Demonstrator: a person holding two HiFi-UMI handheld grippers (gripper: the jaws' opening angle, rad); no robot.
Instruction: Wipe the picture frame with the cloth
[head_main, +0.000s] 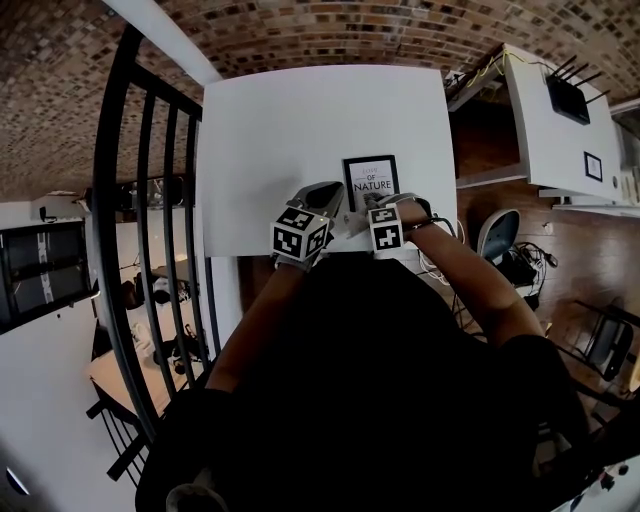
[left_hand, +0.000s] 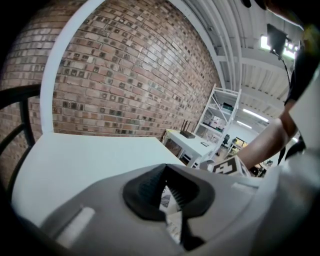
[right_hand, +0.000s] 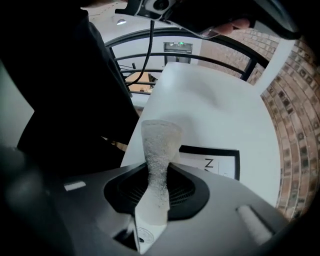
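**Picture frame (head_main: 370, 182), black-rimmed, rectangular, white printed sheet: cloth in grip, wipe not yet seen to bear**

Location. Lies flat on the plain white counter (head_main: 280, 130), near the edge closest to the person and toward its right side. The print is face up.

Step in hand. Judged as the approach to the wipe.
- The right hand-held gripper (right_hand: 157, 192) is clenched on a pale, nubbly strip of cloth (right_hand: 159, 150).
- The strip stands up free from between the jaws. In the right gripper view its loose end fans out over the counter just short of the frame's near corner.
- No view shows the cloth pressed against the frame.
- The left hand-held gripper (left_hand: 170, 205) has its jaws drawn together, with only a thin pale printed sliver showing in the slit. Whether that sliver is something held cannot be told.
- In the head view both grippers sit side by side at the frame's near edge.

Next move calls for the following, by judgement.
- Tip the right gripper so the loose end of the cloth lies on the face of the frame.
- Draw the cloth across the face with light, even pressure.
- The counter looks smooth and the frame may slide, so a steadying press from the left gripper at the rim would help.

Count.
- Picture frame: one.
- Cloth: one.
- Hand-held grippers: two, each with one marker cube.
- Counter under the work: one.
- Nothing else lies on that counter.
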